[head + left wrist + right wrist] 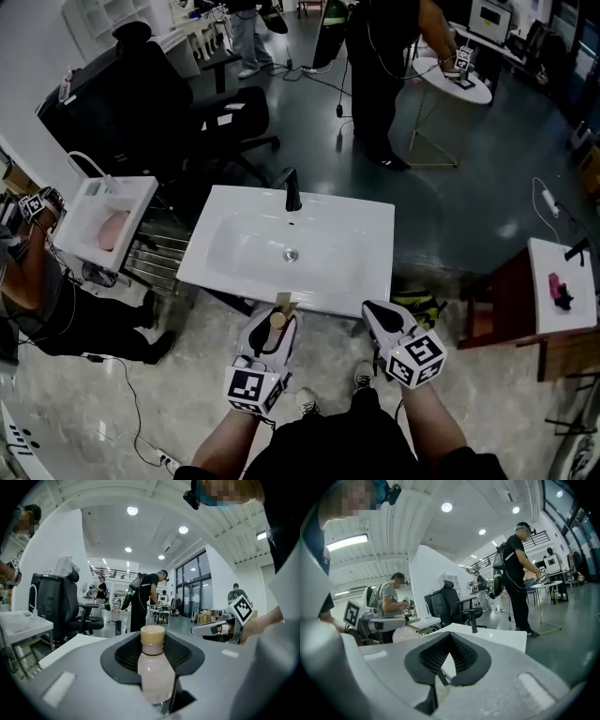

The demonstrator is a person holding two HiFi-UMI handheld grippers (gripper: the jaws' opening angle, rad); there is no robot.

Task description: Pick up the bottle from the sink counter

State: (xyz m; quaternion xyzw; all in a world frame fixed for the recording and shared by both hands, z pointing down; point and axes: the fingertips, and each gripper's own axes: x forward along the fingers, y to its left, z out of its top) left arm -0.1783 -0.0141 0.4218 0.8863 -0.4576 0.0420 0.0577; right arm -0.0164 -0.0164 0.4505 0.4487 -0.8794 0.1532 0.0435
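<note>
As the left hand-held gripper [277,324] clamps one bottle [153,673], one sink [242,246].

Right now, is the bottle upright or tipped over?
Upright: the bottle stands cap-up between the jaws of the left gripper, which clamp its body.

Head view: camera above the person, aimed steeply down, taking in the whole white rectangular basin counter [366,225] at mid range.

Left gripper view: rides the left gripper [275,326], low, near level, close to the counter's near edge.

Right gripper view: on the right gripper [380,314], set likewise.

Each gripper view catches the other gripper. All three views share the counter and the black padded office chair [159,103].
</note>
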